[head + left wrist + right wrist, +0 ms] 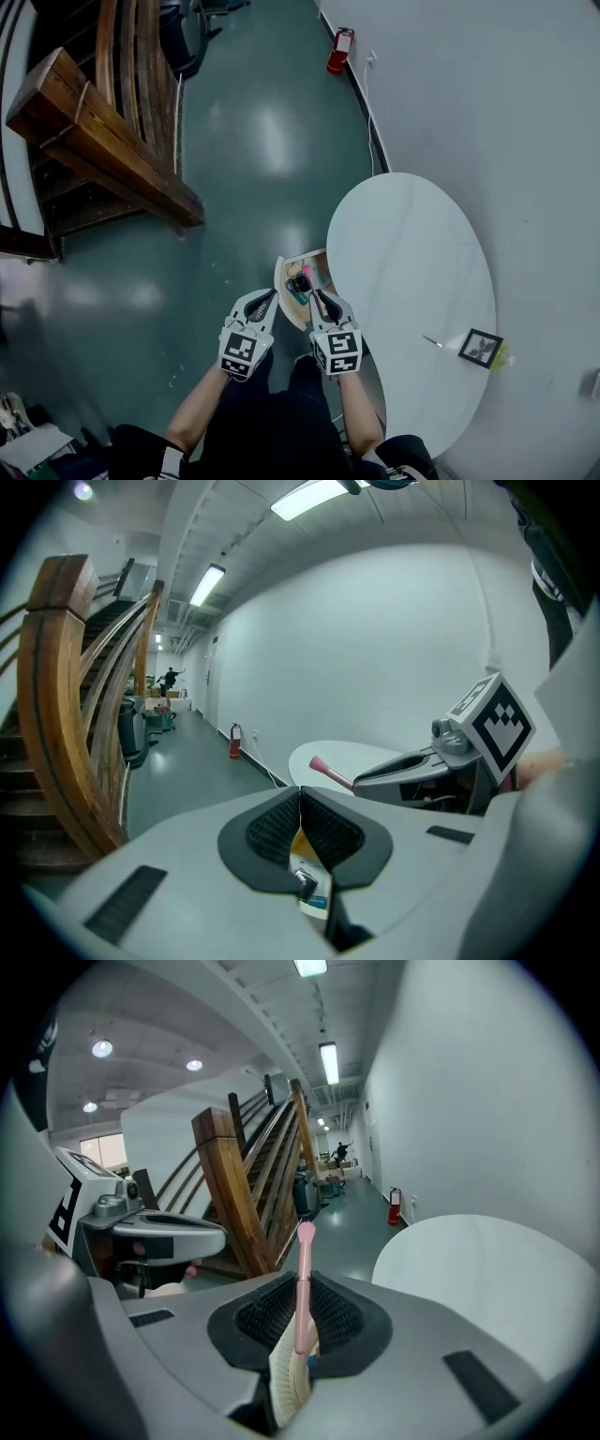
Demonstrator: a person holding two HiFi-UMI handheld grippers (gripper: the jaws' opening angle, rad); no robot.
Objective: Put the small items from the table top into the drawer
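Right gripper clamped on pink brush, handle tip toward 12 o'clock. Left gripper jaws pressed together, empty. Both at 6 o'clock side of open drawer, at 9 o'clock edge of table. Small items inside.

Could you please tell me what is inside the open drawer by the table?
In the drawer a dark square item and something blue show; the right gripper, holding a pink brush, hides the near corner.
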